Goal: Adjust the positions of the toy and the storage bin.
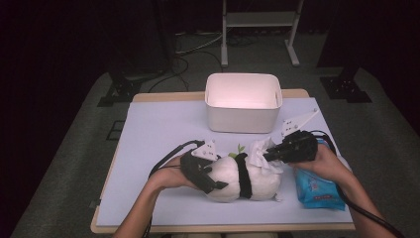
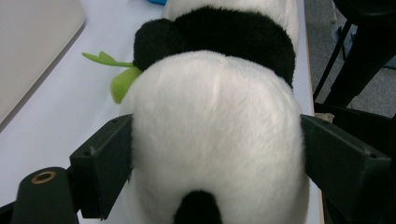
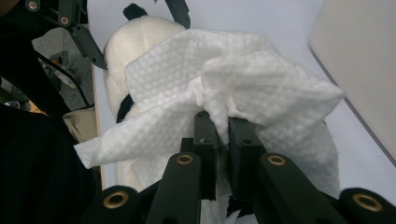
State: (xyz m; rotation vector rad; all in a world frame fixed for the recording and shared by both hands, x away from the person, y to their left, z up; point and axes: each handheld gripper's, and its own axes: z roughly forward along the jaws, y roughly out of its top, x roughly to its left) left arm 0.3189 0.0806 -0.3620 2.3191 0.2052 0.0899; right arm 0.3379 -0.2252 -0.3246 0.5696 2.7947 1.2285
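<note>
Pale lilac tabletop [image 1: 158, 134] bears a white bin [image 1: 243, 102]; dark room.

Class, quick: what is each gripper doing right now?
Left gripper: jaws wide, clamped on the white-and-black plush panda.
Right gripper: shut on a white textured wipe.

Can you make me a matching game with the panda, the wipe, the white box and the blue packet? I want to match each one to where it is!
Things:
1. toy panda
2. white wipe
3. white box
4. blue packet

Places:
A. under the person's right hand
B. empty, at the far side of the table
C. squeezed between the jaws of the left gripper
D. pinched in the right gripper, draped over the panda

Pairs: 1-C, 2-D, 3-B, 4-A
</note>
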